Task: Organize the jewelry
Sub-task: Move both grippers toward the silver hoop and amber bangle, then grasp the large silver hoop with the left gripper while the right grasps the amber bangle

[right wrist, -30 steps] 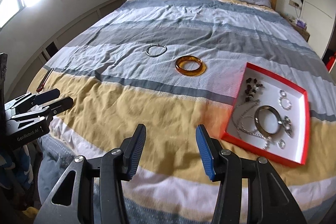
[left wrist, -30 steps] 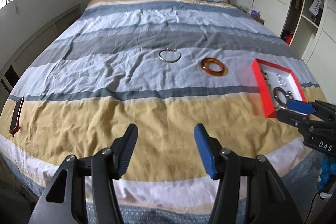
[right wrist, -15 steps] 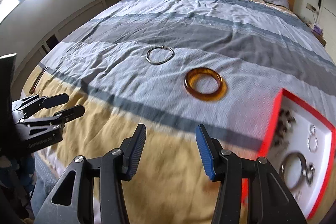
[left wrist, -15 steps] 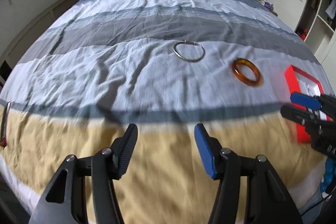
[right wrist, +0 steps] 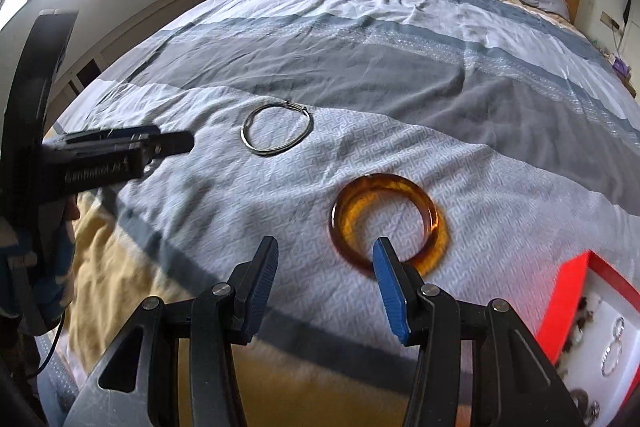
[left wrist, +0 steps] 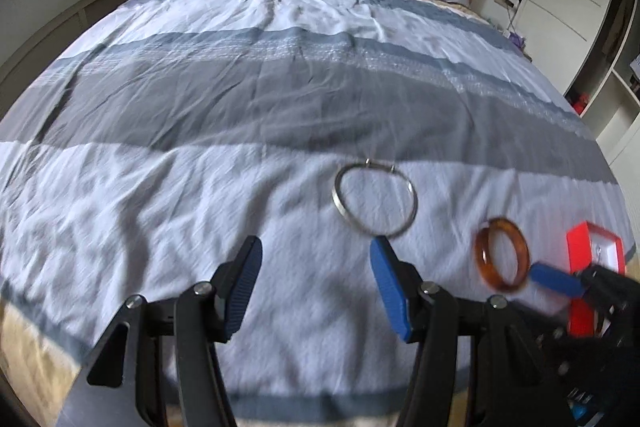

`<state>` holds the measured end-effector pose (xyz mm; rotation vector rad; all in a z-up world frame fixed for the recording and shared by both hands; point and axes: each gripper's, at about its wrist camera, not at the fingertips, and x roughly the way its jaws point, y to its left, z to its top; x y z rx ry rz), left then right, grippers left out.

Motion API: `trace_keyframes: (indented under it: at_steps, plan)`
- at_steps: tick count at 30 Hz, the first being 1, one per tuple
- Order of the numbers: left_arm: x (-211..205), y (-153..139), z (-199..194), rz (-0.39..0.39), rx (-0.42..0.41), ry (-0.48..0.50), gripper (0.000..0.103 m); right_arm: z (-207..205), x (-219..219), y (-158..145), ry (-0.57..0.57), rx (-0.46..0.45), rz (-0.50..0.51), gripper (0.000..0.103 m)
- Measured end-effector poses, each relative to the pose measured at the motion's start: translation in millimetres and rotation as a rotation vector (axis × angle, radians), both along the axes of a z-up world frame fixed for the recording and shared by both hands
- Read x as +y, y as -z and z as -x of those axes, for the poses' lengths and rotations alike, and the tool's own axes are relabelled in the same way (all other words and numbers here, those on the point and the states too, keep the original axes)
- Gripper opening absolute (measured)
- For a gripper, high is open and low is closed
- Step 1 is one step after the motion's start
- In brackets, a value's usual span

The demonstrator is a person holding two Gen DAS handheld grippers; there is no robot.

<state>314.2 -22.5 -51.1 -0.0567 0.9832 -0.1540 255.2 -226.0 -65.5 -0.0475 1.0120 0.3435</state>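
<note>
We see a big bed (left wrist: 280, 99) with a striped cover in blue, gray, white and yellow. Two bracelets lie flat on the pale blue stripe, in the half of the bed near its foot. The silver bangle (left wrist: 375, 201) is thin and shiny. The amber bangle (right wrist: 386, 229) is thick and see-through brown. They lie near each other but do not touch.

Our left hand-held gripper (left wrist: 316, 289) hangs over the bed with its two fingers apart and nothing between them. The silver bangle sits just past its right fingertip.

Our right hand-held gripper (right wrist: 326, 287) also has its fingers apart and holds nothing. Its right fingertip sits in front of the near rim of the amber bangle, but we cannot tell if it touches.

A red box (right wrist: 572, 291) with a white inside sits by the right edge of the bed. Small shiny rings (right wrist: 614, 347) and dark beads lie in it.
</note>
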Motion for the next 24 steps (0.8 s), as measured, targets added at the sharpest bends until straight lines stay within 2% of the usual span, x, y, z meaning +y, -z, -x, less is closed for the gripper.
trace_keyframes:
  at_steps: [3, 11, 16, 24]
  plan:
    - [-6.2, 9.4, -14.9, 0.006, 0.01, 0.007, 0.054, -7.1, 2.9, 8.8, -0.005, 0.011, 0.001, 0.049]
    - [-22.5, 41.1, -42.8, -0.047, 0.038, 0.015, 0.054, -24.4, 10.4, 28.8, -0.031, 0.034, 0.013, 0.049]
    - [-34.5, 49.1, -48.7, -0.116, 0.022, 0.027, 0.054, -30.4, 11.7, 38.0, -0.039, 0.044, 0.005, 0.046]
    - [-37.7, 56.6, -52.8, -0.128, -0.001, 0.02, 0.053, -35.7, 9.9, 48.1, -0.037, 0.042, -0.025, 0.044]
